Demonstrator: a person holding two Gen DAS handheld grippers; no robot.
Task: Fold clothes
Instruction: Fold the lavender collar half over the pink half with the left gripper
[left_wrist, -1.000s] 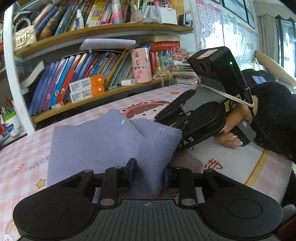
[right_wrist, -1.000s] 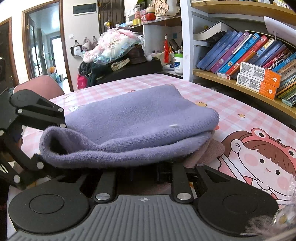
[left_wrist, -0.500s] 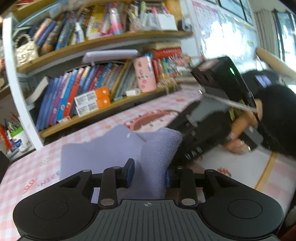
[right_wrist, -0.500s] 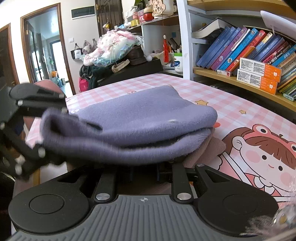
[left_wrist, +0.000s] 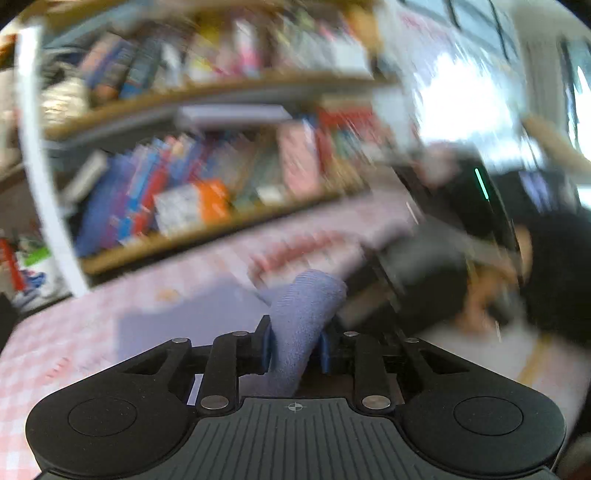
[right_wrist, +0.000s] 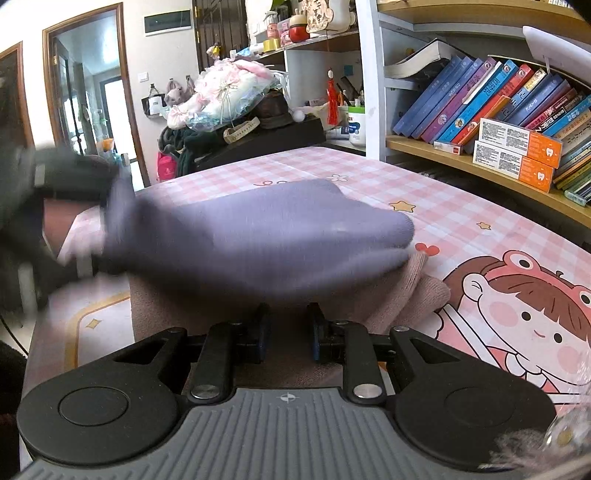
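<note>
Fuzzy lavender knit garment (left_wrist: 301, 325), rolled

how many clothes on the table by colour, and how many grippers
purple garment: 1
pink garment: 1
grippers: 2, the left gripper and the right gripper
total: 4
</note>
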